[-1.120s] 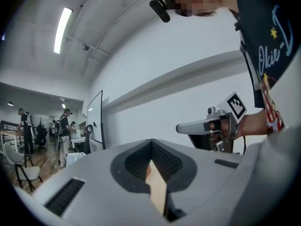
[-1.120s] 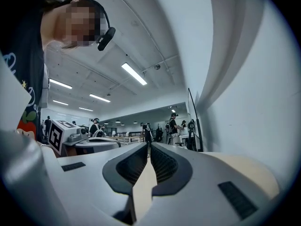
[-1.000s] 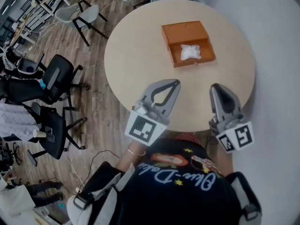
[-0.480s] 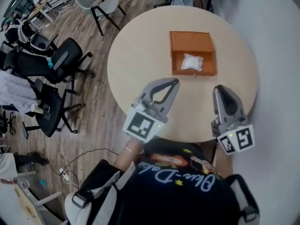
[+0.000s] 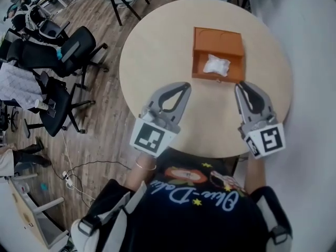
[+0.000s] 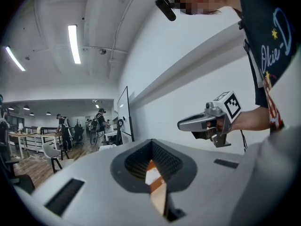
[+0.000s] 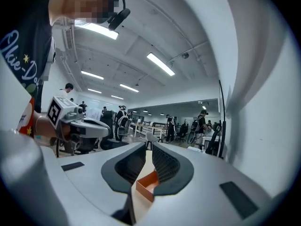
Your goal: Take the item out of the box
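Right gripper (image 5: 241,85): jaws just cracked apart to narrow slit, nothing between; tip has advanced, now just beside near right corner of orange box (image 5: 219,40). Left gripper (image 5: 184,85): jaws pressed together, empty, also nearer box. White packet (image 5: 216,65): lying in box's open compartment, untouched. Judgement: approach phase; right side preparing pickup.

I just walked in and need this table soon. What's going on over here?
A person at the round table holds a gripper in each hand, set to take the white packet out of the open orange box. Both grippers hover short of the box, holding nothing. The left gripper has its jaws together. The right gripper has just been opening its jaws slightly, with nothing between them. The packet lies untouched in the box.
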Available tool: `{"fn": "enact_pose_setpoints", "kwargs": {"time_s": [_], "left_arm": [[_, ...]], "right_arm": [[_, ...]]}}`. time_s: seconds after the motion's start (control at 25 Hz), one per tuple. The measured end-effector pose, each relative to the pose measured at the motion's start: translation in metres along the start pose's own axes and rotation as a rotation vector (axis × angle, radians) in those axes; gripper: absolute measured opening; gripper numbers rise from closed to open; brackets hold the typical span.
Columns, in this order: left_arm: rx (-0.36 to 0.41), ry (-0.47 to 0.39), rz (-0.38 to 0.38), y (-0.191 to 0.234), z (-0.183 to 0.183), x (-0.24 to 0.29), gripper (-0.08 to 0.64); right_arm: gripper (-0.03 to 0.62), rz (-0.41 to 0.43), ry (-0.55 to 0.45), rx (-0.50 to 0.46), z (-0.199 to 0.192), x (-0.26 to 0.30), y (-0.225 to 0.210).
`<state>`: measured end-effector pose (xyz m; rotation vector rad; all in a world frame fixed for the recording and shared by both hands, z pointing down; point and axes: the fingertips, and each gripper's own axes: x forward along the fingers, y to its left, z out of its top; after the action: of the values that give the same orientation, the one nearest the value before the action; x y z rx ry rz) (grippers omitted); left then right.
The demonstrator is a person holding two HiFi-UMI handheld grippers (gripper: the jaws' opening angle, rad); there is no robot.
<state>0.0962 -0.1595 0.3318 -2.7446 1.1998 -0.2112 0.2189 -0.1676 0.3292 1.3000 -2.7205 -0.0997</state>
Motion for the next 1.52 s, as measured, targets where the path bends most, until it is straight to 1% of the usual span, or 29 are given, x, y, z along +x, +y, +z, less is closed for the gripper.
{"fn": "enact_pose_setpoints", "kwargs": {"time_s": [0.16, 0.32, 0.44, 0.56, 0.68, 0.84, 1.0, 1.12, 1.28, 1.44, 1.52], "left_arm": [[0.009, 0.042, 0.0, 0.015, -0.014, 0.01, -0.015], [0.043, 0.032, -0.01, 0.023, -0.014, 0.03, -0.015], [0.025, 0.024, -0.015, 0.032, -0.017, 0.042, -0.015], [0.0, 0.034, -0.025, 0.036, -0.022, 0.052, -0.015], [-0.02, 0.039, -0.025, 0.041, -0.027, 0.062, -0.015], [-0.03, 0.053, -0.021, 0.049, -0.036, 0.069, -0.015], [-0.046, 0.064, -0.015, 0.056, -0.046, 0.078, -0.015], [-0.056, 0.063, -0.008, 0.06, -0.047, 0.083, -0.015], [-0.075, 0.068, -0.002, 0.065, -0.052, 0.092, -0.015], [-0.102, 0.071, 0.001, 0.07, -0.057, 0.091, -0.015], [-0.113, 0.079, 0.008, 0.072, -0.061, 0.092, -0.015]], "right_arm": [[0.02, -0.013, 0.051, -0.039, -0.017, 0.025, -0.018], [0.02, -0.002, 0.164, -0.126, -0.041, 0.045, -0.04], [0.02, 0.021, 0.261, -0.173, -0.06, 0.066, -0.051], [0.024, 0.053, 0.341, -0.176, -0.081, 0.088, -0.055], [0.045, 0.099, 0.423, -0.172, -0.106, 0.105, -0.057], [0.067, 0.163, 0.541, -0.163, -0.14, 0.123, -0.061], [0.091, 0.223, 0.645, -0.178, -0.172, 0.137, -0.067], [0.122, 0.265, 0.712, -0.187, -0.189, 0.145, -0.069], [0.128, 0.309, 0.785, -0.208, -0.211, 0.153, -0.075], [0.176, 0.349, 0.877, -0.257, -0.231, 0.154, -0.076], [0.183, 0.369, 0.906, -0.265, -0.241, 0.152, -0.078]]}}
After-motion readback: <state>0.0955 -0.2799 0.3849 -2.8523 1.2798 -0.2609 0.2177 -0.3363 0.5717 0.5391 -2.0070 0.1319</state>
